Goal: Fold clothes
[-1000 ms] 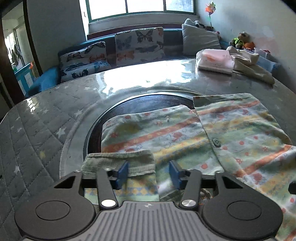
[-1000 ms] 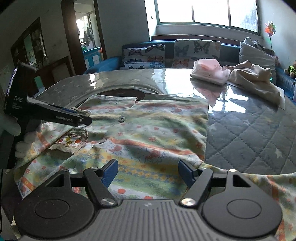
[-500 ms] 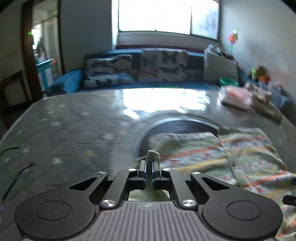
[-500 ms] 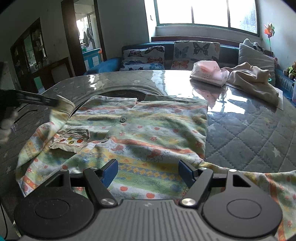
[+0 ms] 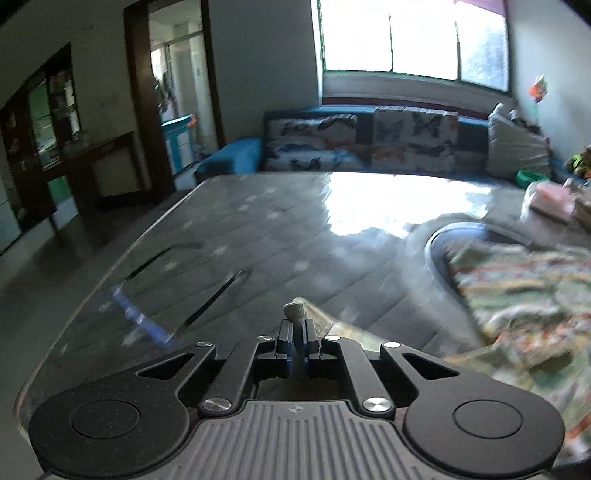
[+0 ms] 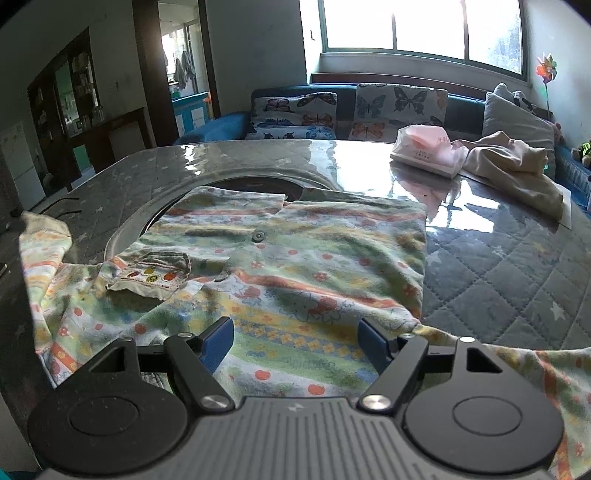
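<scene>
A: Edges first. The table (image 6: 498, 280) has its left rim close beside the left gripper (image 5: 295, 332), with open floor (image 5: 40, 295) beyond; the quilted top ahead of that gripper lies bare up to the sofa (image 6: 229, 122).

B: And the grip?

A: Pressed together on a cuff (image 5: 295, 309) of the patterned shirt (image 6: 295, 266), a nub of cloth poking out past the blue pads. In the right wrist view that sleeve is stretched out toward the left rim.

B: The right gripper (image 6: 295, 338)?

A: Jaws spread wide and opening, low over the shirt's hem, cloth below them but nothing pinched.

B: Surface?

A: Grey star-quilted cover under a glossy sheet, with a dark round inset (image 6: 255, 184) partly under the collar. The shirt lies front up across the middle, its pocket (image 6: 151, 275) rumpled.

B: Anything in the way?

A: A pink tissue pack (image 6: 428, 149) and a beige garment (image 6: 517, 166) at the far right, well apart from the shirt. Butterfly cushions (image 6: 399, 109) line the sofa under the window (image 6: 417, 26); a doorway (image 6: 181, 66) opens left.
</scene>
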